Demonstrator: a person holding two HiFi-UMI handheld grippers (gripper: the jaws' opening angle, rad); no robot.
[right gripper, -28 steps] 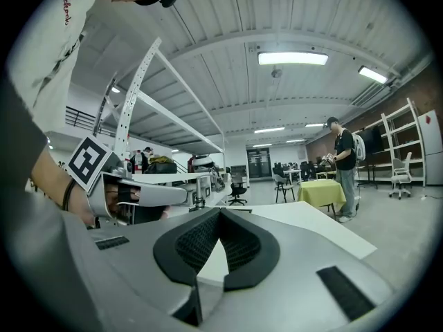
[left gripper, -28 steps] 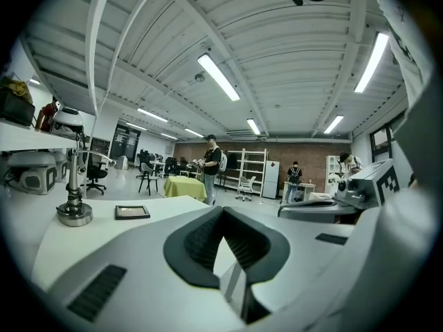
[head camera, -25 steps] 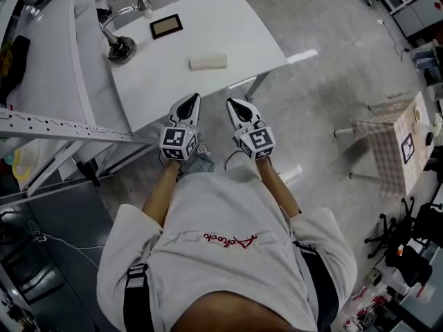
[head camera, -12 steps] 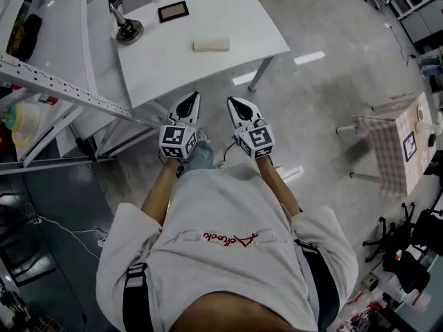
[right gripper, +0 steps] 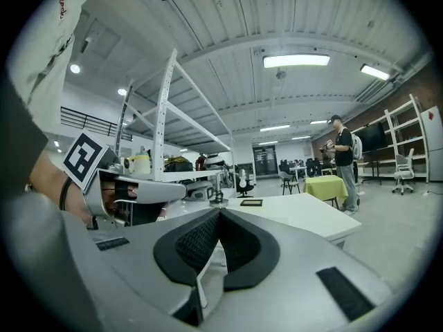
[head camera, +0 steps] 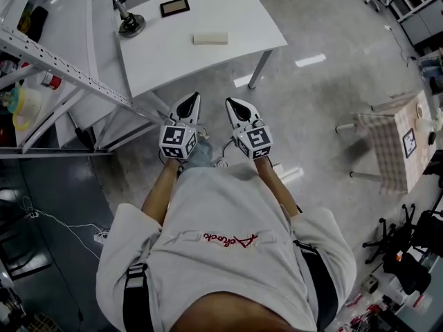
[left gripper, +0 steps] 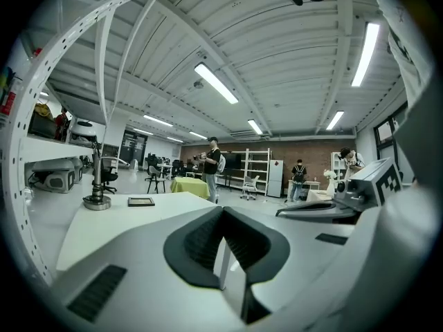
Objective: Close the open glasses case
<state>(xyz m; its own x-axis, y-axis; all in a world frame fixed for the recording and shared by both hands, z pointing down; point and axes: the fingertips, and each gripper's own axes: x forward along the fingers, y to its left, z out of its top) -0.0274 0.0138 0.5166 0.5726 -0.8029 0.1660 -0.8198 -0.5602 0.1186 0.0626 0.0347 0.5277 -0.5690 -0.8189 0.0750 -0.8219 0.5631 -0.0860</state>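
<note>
Backing away is what we have done: the desk [head camera: 173, 61] was right at our claw tips a moment ago, and now there is bare floor between us and it. Our left claw [head camera: 196, 97] and right claw [head camera: 229, 101] are both pressed together, with nothing between them. The glasses case [head camera: 210, 39] lies flat on the desk, well apart from both claws. It looks like one shut bar, though it is small. If so, we think the closing is done.
</note>
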